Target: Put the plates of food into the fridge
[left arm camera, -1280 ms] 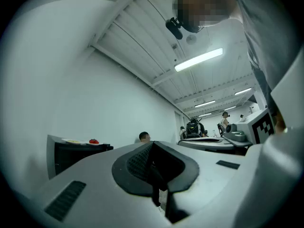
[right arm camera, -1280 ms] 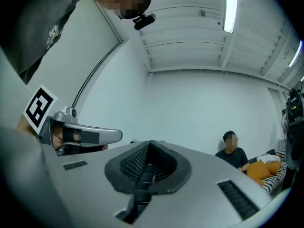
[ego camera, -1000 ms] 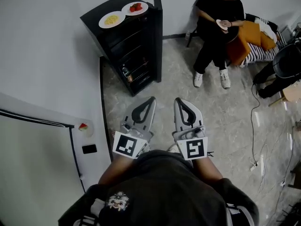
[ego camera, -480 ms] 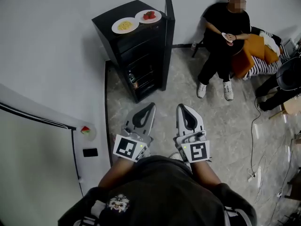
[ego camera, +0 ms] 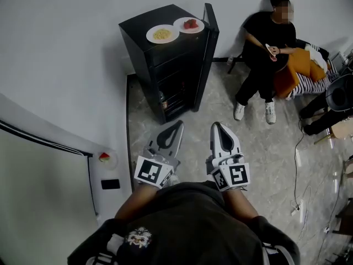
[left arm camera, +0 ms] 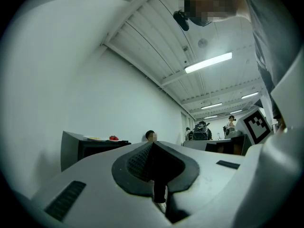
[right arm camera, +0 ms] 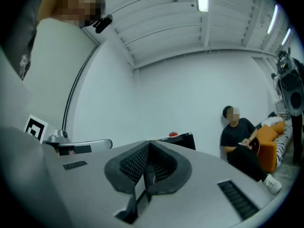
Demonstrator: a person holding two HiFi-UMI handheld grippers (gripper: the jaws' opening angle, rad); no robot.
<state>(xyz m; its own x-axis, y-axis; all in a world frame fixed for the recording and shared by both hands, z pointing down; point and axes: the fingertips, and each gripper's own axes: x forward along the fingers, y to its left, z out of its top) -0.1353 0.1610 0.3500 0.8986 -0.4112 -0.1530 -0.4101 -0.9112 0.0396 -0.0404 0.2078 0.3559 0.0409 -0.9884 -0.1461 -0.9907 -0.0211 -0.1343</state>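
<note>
Plate of yellow food, plate of red food side by side on fridge top. Your left gripper, right gripper clenched, empty.

Left gripper, with right gripper just beside it, both pointing forward and roughly level; each pair of jaws closed, apparently on nothing.

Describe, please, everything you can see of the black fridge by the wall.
The fridge is a small, black, boxy cabinet standing upright on the pale stone-look floor, close to the white wall. Its door is swung open, showing dark shelves with a few items too small to identify. On its flat top rest two white plates side by side, a plate with yellow food and a plate with red food. Nothing else touches it.
</note>
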